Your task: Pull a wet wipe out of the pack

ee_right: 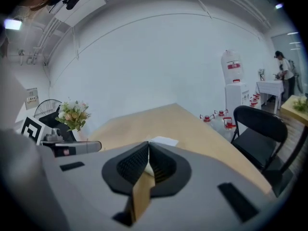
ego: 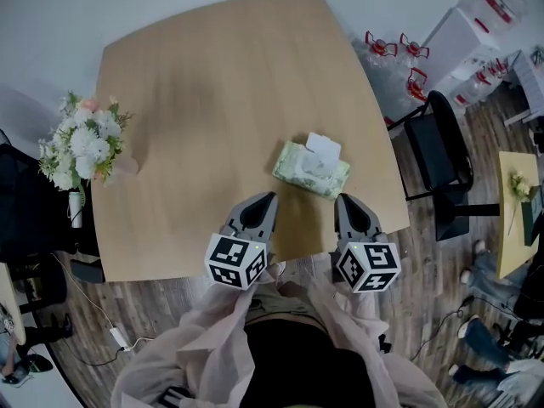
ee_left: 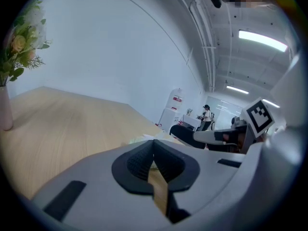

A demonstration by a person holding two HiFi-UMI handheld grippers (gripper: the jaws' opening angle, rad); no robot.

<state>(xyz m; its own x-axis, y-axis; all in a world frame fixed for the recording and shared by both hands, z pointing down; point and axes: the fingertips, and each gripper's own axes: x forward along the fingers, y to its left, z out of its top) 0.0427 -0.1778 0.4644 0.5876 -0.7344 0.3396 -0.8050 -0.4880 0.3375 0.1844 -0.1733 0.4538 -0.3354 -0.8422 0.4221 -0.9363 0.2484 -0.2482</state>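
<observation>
Left gripper (ego: 269,199): jaws together, tips meeting, nothing between them (its own view confirms this). Right gripper (ego: 344,201): jaws likewise closed and empty. Both are held side by side, apart, pointing forward and slightly downward. Forearms in pale sleeves (ego: 212,338) extend forward from the torso.

- Bright, even indoor light throughout, with no hard shadows
- In the left gripper view, ceiling strip lights (ee_left: 262,40) glare up and to the right of the fingers (ee_left: 137,162)
- The bench (ego: 212,100) beyond the fingers carries a soft pale sheen
- Both gripper views bulge strongly and fall to black at the corners
- The fingers, close to the lens, look slightly soft
</observation>
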